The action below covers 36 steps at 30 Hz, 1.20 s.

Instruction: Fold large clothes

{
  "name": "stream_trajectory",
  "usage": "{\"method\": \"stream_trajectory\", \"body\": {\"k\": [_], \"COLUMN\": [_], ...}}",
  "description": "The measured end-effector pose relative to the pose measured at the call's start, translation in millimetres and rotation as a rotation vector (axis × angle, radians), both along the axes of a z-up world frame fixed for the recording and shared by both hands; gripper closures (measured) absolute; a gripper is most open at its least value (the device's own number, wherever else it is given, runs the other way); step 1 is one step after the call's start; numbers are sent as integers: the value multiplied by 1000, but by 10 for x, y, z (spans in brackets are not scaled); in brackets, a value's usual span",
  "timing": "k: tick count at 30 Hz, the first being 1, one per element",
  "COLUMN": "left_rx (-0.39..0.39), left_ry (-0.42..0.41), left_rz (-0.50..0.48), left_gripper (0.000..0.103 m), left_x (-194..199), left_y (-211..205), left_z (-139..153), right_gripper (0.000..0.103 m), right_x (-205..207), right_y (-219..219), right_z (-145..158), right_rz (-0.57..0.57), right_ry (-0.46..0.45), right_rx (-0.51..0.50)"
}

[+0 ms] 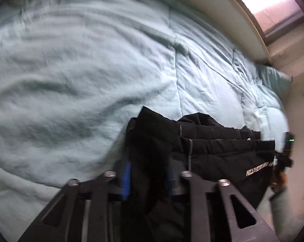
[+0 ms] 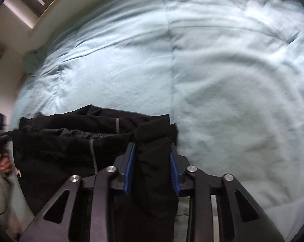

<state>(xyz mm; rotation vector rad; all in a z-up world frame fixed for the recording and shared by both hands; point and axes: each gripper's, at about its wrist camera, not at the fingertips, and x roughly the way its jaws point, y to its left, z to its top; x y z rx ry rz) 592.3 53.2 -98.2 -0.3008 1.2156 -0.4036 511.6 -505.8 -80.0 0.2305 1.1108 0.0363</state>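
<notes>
Honestly, my biggest worry is a slip: the black padded jacket with grey zip and white lettering (image 1: 222, 153) hangs bulky between my two grippers, and each one pinches only a thick bunched corner. If the slick fabric creeps out of one side, I judge the whole garment will drop lopsided onto the pale blue-green quilted bedcover (image 1: 81, 80) and the fold line will be lost. Uneven pull could also twist the jacket, since the layers at its top edge already sit rumpled and offset.

My left gripper (image 1: 148, 173) is clenched on the jacket's left corner, blue pads pressing the cloth from both sides. My right gripper (image 2: 152, 167) is likewise clamped on the right corner, with dark fabric filling the gap between its blue pads. Both point forward and slightly down over the near edge of the bed, held at about the same height, with the jacket stretched between them above the near part of the bedcover. At the far side, a pale wall and a bright window (image 1: 273, 6) show; motion blur softens the cover.
</notes>
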Motion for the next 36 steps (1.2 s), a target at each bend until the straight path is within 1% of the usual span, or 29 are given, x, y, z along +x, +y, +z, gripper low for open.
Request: {"method": "stream_trajectory", "body": {"k": [1, 3, 5, 7, 8, 9, 10, 11, 12, 13, 14, 16, 17, 18, 19, 20, 21, 22, 24, 26, 28, 29, 30, 31, 32, 34, 36], "left_rx": [-4, -12, -65, -112, -131, -120, -93, -52, -41, -19, 12, 60, 58, 53, 42, 23, 7, -2, -1, 16, 27, 31, 32, 32, 34, 28, -2], "left_ry": [-35, -93, -157, -221, -248, -255, -251, -216, -178, -124, -80, -10, 2, -5, -12, -9, -2, 1, 4, -1, -4, -6, -10, -18, -24, -45, -97], "left_rz": [6, 53, 95, 130, 151, 164, 173, 188, 196, 211, 216, 205, 201, 200, 201, 203, 203, 201, 192, 185, 185, 189, 195, 201, 209, 217, 223], "left_gripper": [89, 90, 90, 90, 90, 89, 89, 89, 90, 90, 90, 89, 89, 89, 88, 88, 88, 88, 87, 87, 87, 87, 87, 88, 88, 88, 88], "left_x": [-74, -208, -281, -284, -236, -172, -112, 9, 93, 187, 250, 321, 310, 291, 283, 286, 297, 303, 305, 297, 302, 300, 281, 268, 236, 202, 163], "left_y": [6, 78, 190, 279, 306, 299, 271, 238, 225, 201, 157, 57, 35, 32, 50, 77, 105, 123, 119, 84, 53, 43, 45, 52, 77, 69, 82], "left_z": [79, 305, 579, 832, 933, 946, 918, 781, 645, 426, 228, -101, -189, -211, -207, -207, -207, -213, -223, -221, -200, -194, -176, -153, -113, 5, 218], "right_gripper": [77, 78, 80, 80, 80, 81, 91, 92, 92, 92, 92, 92, 92, 88, 76, 66, 46, 42, 42, 42, 42, 42, 56, 82, 83, 87, 91], "right_x": [-101, -249, -381, -359, -315, -226, -95, 26, 160, 270, 424, 546, 539, 501, 441, 391, 330, 278, 246, 305, 433, 514, 556, 567, 539, 413, 269], "right_y": [74, 161, 208, 214, 207, 207, 193, 175, 98, 20, -89, -146, -138, -104, -86, -72, -72, -63, -69, -139, -172, -177, -166, -117, -45, 83, 112], "right_z": [98, 257, 518, 761, 827, 894, 956, 974, 942, 867, 708, 451, 344, 263, 218, 193, 166, 153, 159, 123, 22, -66, -104, -123, -89, 94, 349], "right_rz": [-9, -39, -76, -91, -94, -100, -136, -175, -204, -217, -223, -207, -190, -168, -147, -138, -126, -118, -105, -111, -98, -89, -78, -54, -44, -49, -77], "right_ry": [-45, -93, -152, -205, -218, -228, -247, -248, -235, -209, -156, -72, -43, -30, -25, -25, -29, -43, -51, -44, -20, 8, 20, 17, 7, -56, -126], "right_rx": [-60, -141, -217, -270, -278, -288, -336, -386, -385, -336, -240, -125, -76, -40, -18, -6, 12, 17, 5, 10, 41, 61, 74, 79, 52, -60, -122]}}
